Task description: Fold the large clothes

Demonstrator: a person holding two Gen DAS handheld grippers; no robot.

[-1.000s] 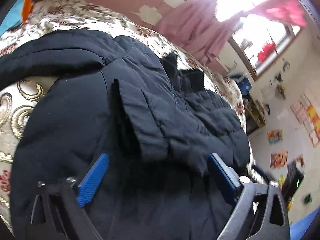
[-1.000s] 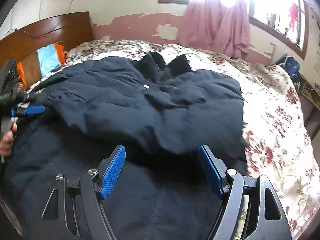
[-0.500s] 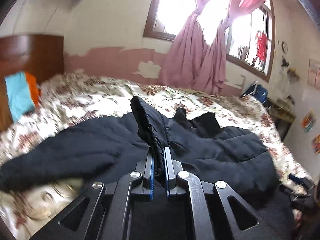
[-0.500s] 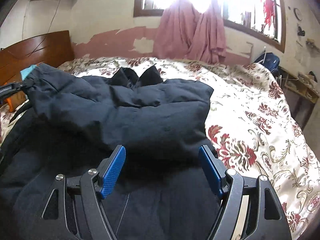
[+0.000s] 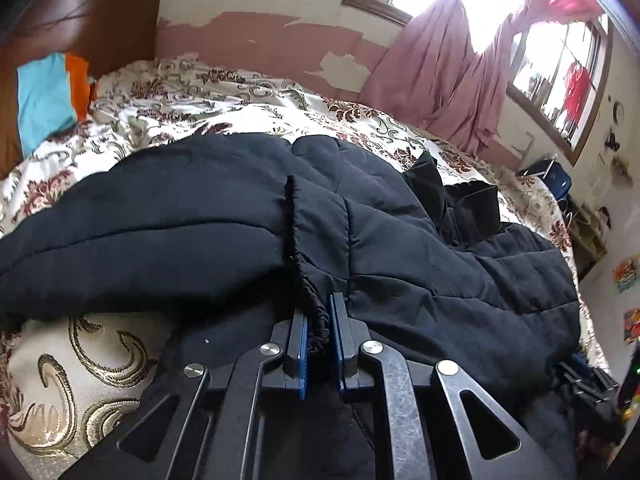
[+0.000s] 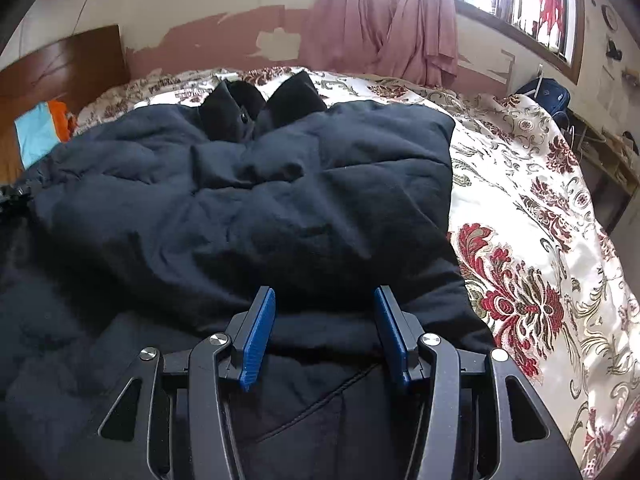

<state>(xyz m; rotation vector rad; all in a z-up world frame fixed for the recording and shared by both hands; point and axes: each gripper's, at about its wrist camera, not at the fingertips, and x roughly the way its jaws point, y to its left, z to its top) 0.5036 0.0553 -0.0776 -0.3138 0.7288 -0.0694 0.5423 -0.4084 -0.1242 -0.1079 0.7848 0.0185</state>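
A dark navy padded jacket (image 5: 400,248) lies spread on the floral bedspread (image 5: 200,100), collar (image 6: 260,104) toward the far wall. My left gripper (image 5: 318,312) holds the gathered sleeve cuff (image 5: 298,248) between its blue pads; its jaws are opening slightly, with the cuff still pinched. The sleeve stretches left across the jacket body. In the right wrist view, my right gripper (image 6: 324,304) sits low at the near edge of the jacket (image 6: 260,200). Its jaws are closing, about half apart, with a thick fold of the jacket between them.
The bedspread (image 6: 520,220) lies bare to the right of the jacket. A wooden headboard (image 5: 80,20) with a blue and orange cloth (image 5: 44,92) stands far left. A pink curtain (image 6: 380,20) hangs under the window, with a blue bag (image 6: 544,96) and low shelves right.
My left gripper shut on the sleeve cuff, lifted it, then brought it lower over the jacket. My right gripper moved down to the jacket's near fold and its jaws narrowed.
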